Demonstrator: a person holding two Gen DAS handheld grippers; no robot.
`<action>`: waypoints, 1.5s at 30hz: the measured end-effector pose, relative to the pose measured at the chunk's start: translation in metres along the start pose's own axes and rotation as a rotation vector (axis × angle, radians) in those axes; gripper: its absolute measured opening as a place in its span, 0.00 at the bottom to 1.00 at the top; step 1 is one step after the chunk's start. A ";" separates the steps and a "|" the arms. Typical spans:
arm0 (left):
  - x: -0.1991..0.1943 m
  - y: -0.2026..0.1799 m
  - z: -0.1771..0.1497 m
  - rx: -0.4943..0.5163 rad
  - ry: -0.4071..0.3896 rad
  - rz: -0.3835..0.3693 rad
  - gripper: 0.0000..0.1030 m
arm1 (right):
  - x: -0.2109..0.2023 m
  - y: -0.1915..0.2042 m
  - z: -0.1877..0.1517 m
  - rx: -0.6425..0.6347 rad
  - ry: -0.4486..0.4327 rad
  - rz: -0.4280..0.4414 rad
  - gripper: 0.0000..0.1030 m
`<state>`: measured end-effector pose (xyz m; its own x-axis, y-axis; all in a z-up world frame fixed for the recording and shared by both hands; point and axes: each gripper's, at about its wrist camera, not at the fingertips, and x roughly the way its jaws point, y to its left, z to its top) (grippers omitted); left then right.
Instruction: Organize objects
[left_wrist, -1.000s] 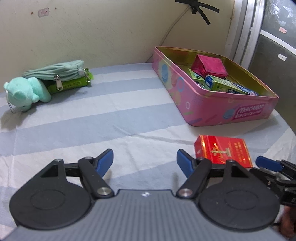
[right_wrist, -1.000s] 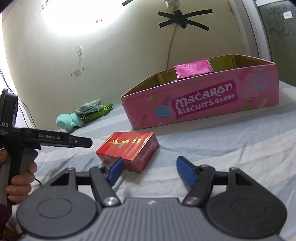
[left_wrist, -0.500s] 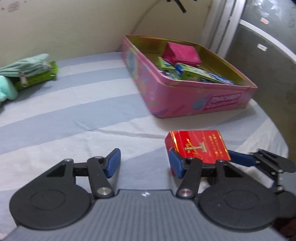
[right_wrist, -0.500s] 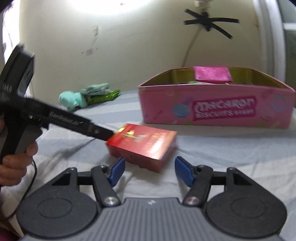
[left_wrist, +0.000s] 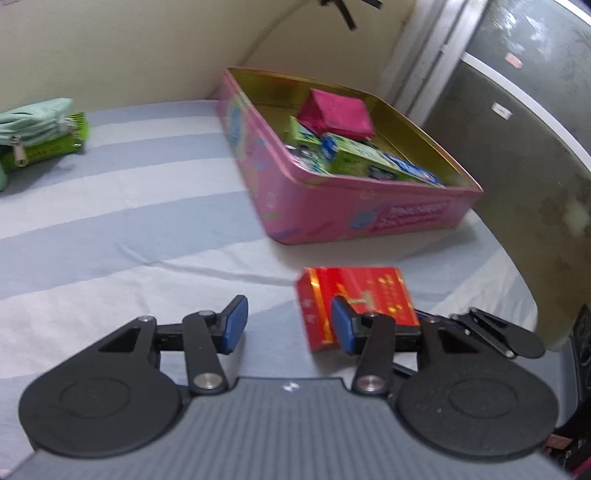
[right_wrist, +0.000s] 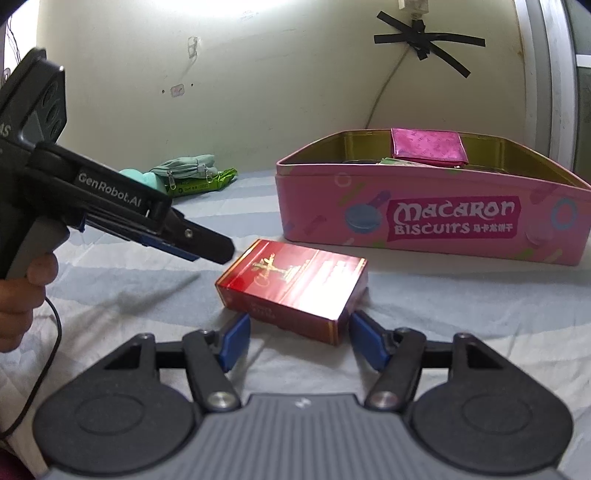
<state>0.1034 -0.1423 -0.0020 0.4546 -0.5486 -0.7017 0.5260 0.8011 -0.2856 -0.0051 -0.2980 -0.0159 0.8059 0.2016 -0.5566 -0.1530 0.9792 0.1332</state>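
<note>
The red box (right_wrist: 295, 284) lies flat on the striped surface (left_wrist: 129, 206), long axis toward the pink tin (right_wrist: 443, 221), which holds small packets. Right tongs (right_wrist: 295, 341) gape wide around its near end, untouching; left tongs (left_wrist: 288, 326) are closing, empty.

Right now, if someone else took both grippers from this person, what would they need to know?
Left gripper: fingers closing on nothing, only bedsheet between them; it sits beside the red box.
Right gripper: open, one finger on each side of the red box's near end, not visibly clamping.
Red box: flat on the striped sheet, in front of the pink tin.
Done: a magenta pouch and green cartons are in the tin.
Left: grip the red box and put it in the tin; then likely the mint pouch, green packet and teal plush by the wall.
</note>
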 end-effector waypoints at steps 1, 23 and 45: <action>0.005 -0.003 -0.001 0.009 0.014 -0.005 0.50 | 0.000 0.001 0.000 -0.003 0.000 -0.002 0.61; 0.041 -0.048 0.133 0.119 -0.185 0.005 0.44 | 0.040 -0.041 0.118 -0.074 -0.151 -0.131 0.43; 0.112 -0.055 0.180 0.100 -0.081 0.157 0.50 | 0.088 -0.106 0.150 0.049 0.036 -0.159 0.54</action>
<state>0.2548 -0.2907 0.0530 0.5906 -0.4394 -0.6768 0.5110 0.8528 -0.1078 0.1676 -0.3872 0.0442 0.7964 0.0455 -0.6030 0.0036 0.9968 0.0800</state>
